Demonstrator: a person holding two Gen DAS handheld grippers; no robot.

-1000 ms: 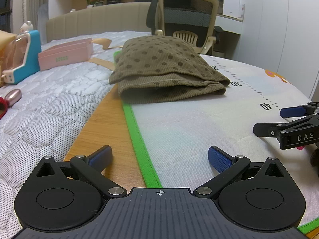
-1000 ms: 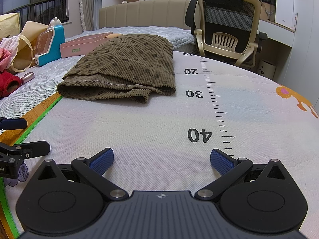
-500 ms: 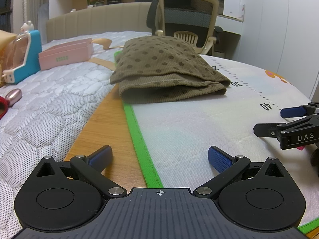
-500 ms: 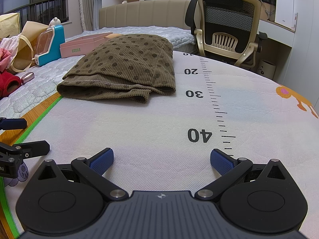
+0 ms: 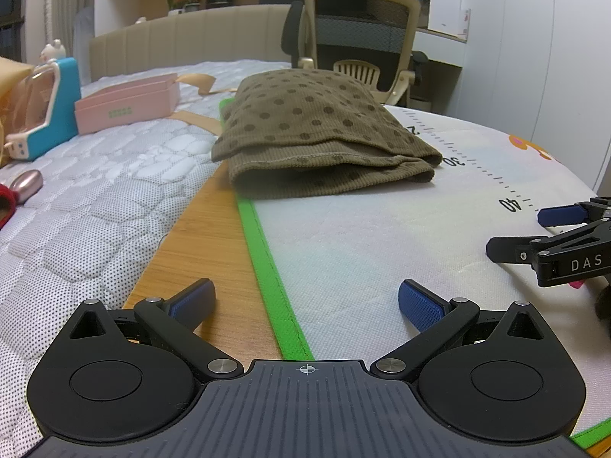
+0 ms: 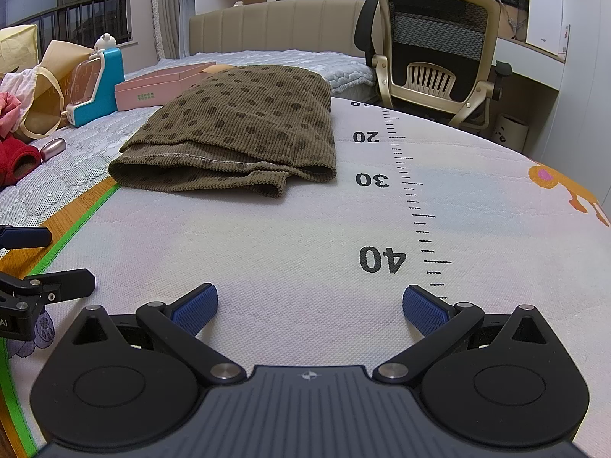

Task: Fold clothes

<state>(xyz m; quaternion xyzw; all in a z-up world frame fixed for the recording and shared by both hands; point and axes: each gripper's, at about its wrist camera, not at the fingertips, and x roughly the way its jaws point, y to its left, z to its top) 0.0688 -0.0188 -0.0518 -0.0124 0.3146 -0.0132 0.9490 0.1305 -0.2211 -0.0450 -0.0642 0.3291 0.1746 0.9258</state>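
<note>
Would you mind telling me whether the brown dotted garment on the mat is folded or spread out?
Folded. The brown dotted garment lies as a compact bundle on the mat, with stacked layers showing along its near edge.

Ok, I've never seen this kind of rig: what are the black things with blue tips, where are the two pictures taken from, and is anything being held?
They are two hand-held grippers, each carrying its own forward-looking camera. One picture looks past the left gripper, the other past the right gripper. Both are open and hold nothing. Ahead, a folded brown dotted garment lies on a white mat printed with ruler numbers. Each gripper also shows at the edge of the other's view.
</note>
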